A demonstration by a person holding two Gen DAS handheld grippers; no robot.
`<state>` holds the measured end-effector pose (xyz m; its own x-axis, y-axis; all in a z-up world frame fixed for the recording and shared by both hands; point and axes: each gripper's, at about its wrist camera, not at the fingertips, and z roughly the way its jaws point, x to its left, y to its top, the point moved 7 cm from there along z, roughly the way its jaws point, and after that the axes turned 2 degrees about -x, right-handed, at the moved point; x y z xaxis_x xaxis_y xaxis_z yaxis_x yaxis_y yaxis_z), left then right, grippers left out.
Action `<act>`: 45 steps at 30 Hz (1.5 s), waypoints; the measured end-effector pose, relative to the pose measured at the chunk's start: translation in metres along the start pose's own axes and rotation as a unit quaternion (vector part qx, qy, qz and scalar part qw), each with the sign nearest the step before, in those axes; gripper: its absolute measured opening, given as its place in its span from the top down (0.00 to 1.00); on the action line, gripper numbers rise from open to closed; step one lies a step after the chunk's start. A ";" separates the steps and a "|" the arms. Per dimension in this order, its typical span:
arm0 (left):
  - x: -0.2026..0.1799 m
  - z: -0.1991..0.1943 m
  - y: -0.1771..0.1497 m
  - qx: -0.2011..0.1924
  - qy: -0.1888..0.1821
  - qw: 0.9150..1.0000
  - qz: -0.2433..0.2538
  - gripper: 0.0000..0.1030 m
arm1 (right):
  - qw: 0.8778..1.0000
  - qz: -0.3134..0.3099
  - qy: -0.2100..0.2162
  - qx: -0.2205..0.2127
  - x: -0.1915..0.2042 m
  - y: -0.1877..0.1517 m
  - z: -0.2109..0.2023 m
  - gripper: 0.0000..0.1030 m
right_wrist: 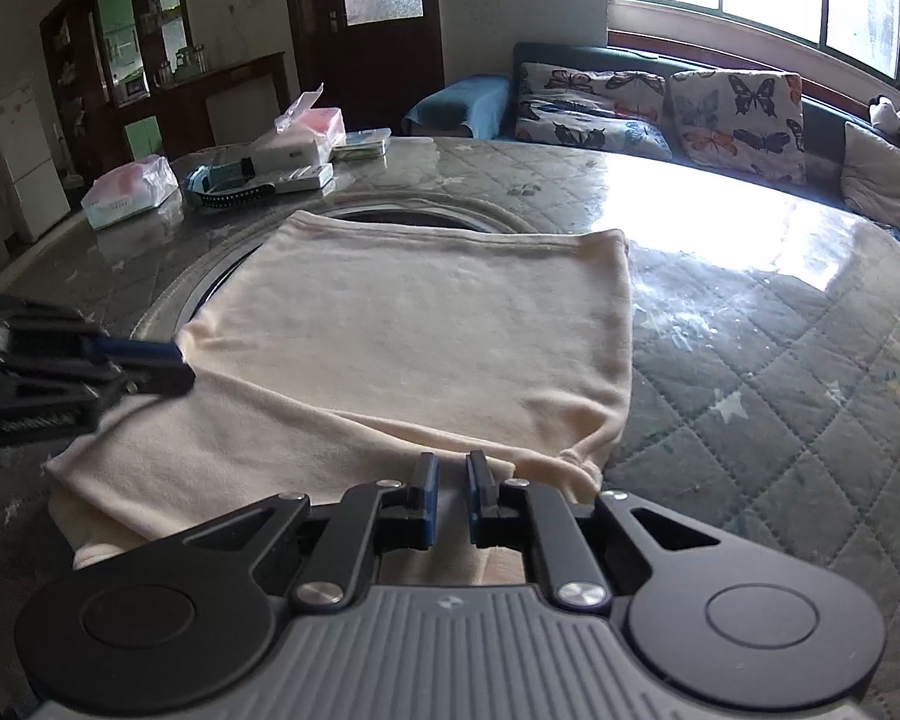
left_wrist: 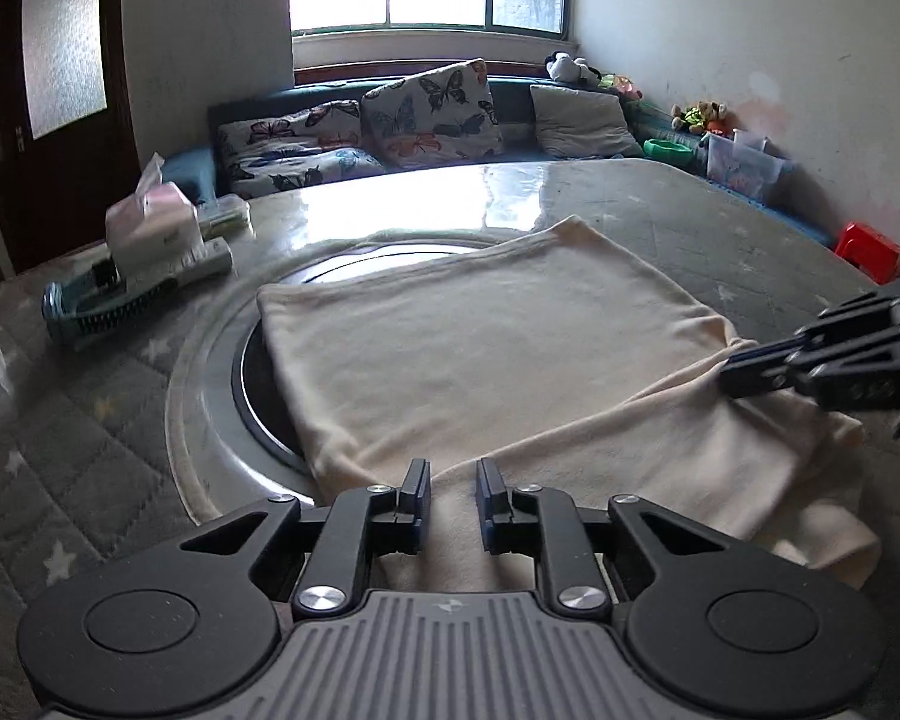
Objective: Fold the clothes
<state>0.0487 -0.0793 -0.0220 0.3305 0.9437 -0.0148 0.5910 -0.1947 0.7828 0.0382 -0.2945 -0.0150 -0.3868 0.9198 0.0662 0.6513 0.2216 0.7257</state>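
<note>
A cream garment [left_wrist: 480, 348] lies on the table, folded over itself so that a top layer covers a longer bottom layer. In the left wrist view my left gripper [left_wrist: 453, 480] hovers at the near edge of the fold. Its jaws stand a narrow gap apart and only flat cloth shows between them. The right wrist view puts this left gripper [right_wrist: 180, 369] at the left corner of the garment's [right_wrist: 420, 324] top layer. My right gripper [right_wrist: 448, 471] is shut on the near right edge of the fold. From the left wrist view, creases run into that right gripper [left_wrist: 729, 372].
The table [left_wrist: 720, 228] has a quilted grey cover under clear plastic and a round dark inset [left_wrist: 252, 384] partly under the garment. Tissue packs [left_wrist: 150, 228], boxes and a teal brush [left_wrist: 108, 306] sit at its far left. A sofa with butterfly cushions [left_wrist: 432, 108] stands behind; a red stool [left_wrist: 870, 249] stands to the right.
</note>
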 end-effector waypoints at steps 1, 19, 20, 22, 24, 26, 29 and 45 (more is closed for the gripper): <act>0.001 -0.002 0.000 -0.003 0.001 1.000 0.001 0.80 | 1.000 -0.002 0.001 -0.002 0.000 0.001 -0.004 0.90; -0.019 -0.057 -0.021 -0.020 -0.021 0.995 0.091 0.80 | 0.999 -0.029 0.029 -0.008 0.022 -0.021 -0.032 0.90; -0.022 -0.060 -0.026 -0.018 -0.024 0.994 0.104 0.77 | 0.999 -0.028 0.029 -0.003 0.022 -0.023 -0.030 0.90; -0.031 -0.065 -0.034 -0.015 -0.029 0.991 0.128 0.70 | 0.999 -0.026 0.028 0.005 0.021 -0.028 -0.025 0.90; -0.039 -0.071 -0.042 -0.015 -0.039 0.988 0.151 0.62 | 0.999 -0.025 0.027 0.001 0.022 -0.028 -0.028 0.89; -0.046 -0.076 -0.048 -0.018 -0.051 0.984 0.172 0.57 | 0.999 -0.025 0.026 -0.004 0.022 -0.027 -0.032 0.84; -0.057 -0.080 -0.056 -0.021 -0.061 0.977 0.204 0.56 | 1.000 -0.016 0.018 -0.007 0.017 -0.028 -0.032 0.79; -0.091 -0.064 -0.068 -0.048 -0.067 0.962 0.261 0.72 | 1.000 -0.020 0.017 -0.007 0.015 -0.031 -0.044 0.77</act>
<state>-0.0687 -0.1344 -0.0344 0.6599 0.6792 0.3212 0.2490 -0.6011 0.7594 -0.0168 -0.3017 -0.0068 -0.4349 0.8984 0.0608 0.6258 0.2530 0.7378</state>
